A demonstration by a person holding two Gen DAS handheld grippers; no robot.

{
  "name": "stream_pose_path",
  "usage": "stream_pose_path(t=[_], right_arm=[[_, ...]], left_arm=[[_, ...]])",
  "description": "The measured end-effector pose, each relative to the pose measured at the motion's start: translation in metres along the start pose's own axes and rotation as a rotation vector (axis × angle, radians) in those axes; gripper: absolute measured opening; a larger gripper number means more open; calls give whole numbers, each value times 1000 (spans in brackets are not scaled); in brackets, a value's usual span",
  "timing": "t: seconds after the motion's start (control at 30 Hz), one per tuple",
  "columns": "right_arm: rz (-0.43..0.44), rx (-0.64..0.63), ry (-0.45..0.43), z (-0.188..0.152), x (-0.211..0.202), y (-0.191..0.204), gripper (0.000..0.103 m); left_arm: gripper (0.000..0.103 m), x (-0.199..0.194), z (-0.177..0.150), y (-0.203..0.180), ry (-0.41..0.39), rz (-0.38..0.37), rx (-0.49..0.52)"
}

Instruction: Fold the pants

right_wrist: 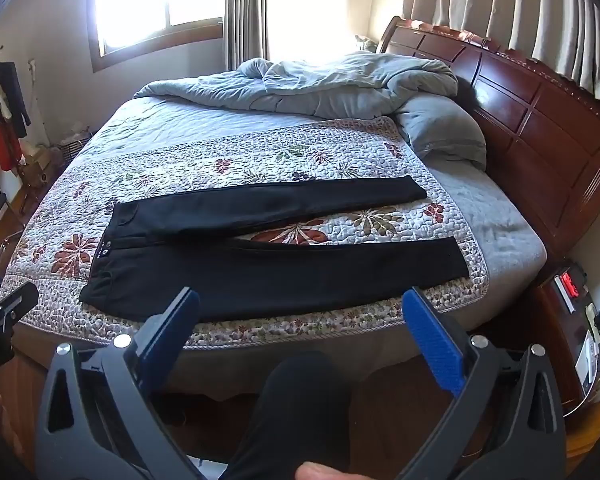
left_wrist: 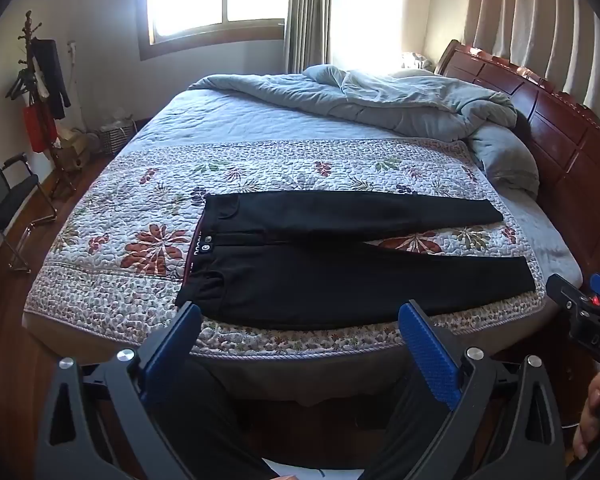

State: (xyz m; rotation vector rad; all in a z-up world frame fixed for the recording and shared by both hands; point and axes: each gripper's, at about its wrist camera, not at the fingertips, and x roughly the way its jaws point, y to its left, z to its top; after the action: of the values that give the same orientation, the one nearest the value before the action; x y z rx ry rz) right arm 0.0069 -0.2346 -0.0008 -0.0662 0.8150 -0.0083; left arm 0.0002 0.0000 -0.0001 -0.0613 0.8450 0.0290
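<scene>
Both claws idle above the bed's near edge. My left gripper (left_wrist: 300,340) has its jaws spread wide, nothing between the blue pads (left_wrist: 430,356). My right gripper (right_wrist: 300,336) is the same: fully apart, empty. Neither touches the fabric.

Black pants (left_wrist: 340,264) lie flat on the floral quilt (left_wrist: 140,208), waistband to the left, legs running right and splayed in a narrow V. The near leg sits close to the quilt's near border.

A crumpled grey duvet (left_wrist: 400,100) is piled at the far side, against the wooden headboard (left_wrist: 560,132). A grey pillow (right_wrist: 444,132) sits beside it. Coat stand (left_wrist: 36,92) at far left; what hangs on it I think is clothing and a red bag, too small to confirm.
</scene>
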Motion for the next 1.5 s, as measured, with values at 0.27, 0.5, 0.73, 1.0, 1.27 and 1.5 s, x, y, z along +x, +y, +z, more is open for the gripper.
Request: stream_pose_path(t=[0.27,0.5,0.73,1.0,1.27,1.5], right_arm=[[-6,4,-1,-1,-1,1,101],[-3,4,4,-5,-1,15,101],[5,5,4,1,2,10,101],[8,5,7,2,5,7,101],[9,5,9,2,6,7,101],[11,8,9,0,6,6,101]], left_arm=[[99,0,0,0,-6,2,3],[99,0,5,6,-5,1,6],[99,0,5,3,-8,5,6],[99,-1,6,3,-9,7,6],[99,0,5,6,-7,9,3],[99,1,3,7,-9,13,4]])
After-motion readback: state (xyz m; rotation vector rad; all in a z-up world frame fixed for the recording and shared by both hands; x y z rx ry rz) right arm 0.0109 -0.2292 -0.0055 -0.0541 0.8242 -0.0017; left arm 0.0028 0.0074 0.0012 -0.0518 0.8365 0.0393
